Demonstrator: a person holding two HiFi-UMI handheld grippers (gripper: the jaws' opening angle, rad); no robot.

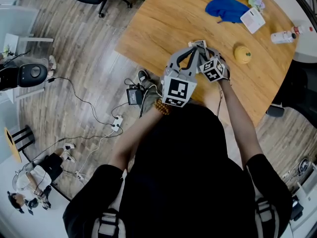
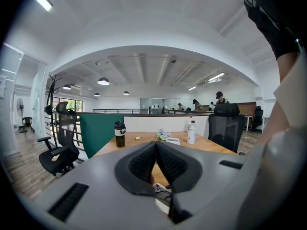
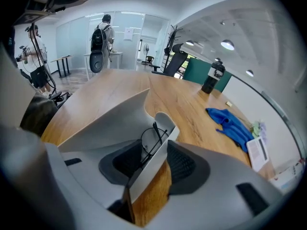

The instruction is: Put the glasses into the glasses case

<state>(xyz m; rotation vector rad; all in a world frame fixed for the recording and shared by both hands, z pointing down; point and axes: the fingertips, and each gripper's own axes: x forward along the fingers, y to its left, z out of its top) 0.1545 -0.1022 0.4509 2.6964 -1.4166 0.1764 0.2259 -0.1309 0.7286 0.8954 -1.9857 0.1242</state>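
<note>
Wooden table (image 1: 163,19) below — your left gripper (image 2: 155,145) pressed together, your right gripper (image 3: 154,144) spread around the glasses case (image 3: 149,178) (glasses (image 3: 151,141) inside).

Right gripper (image 3: 154,150): jaws apart, glasses case (image 3: 151,169) between them.
Pale case on its long edge, tilted, between the dark pads; black-framed glasses (image 3: 151,140) lie in it toward the jaw tips. A strip of wooden table (image 3: 120,90) shows between the case and the right-hand pad. Ahead and right of the tongs: blue cloth (image 3: 230,123), with a white card (image 3: 259,152) further right. Far ahead: black bottle (image 3: 211,78), upright.
</note>
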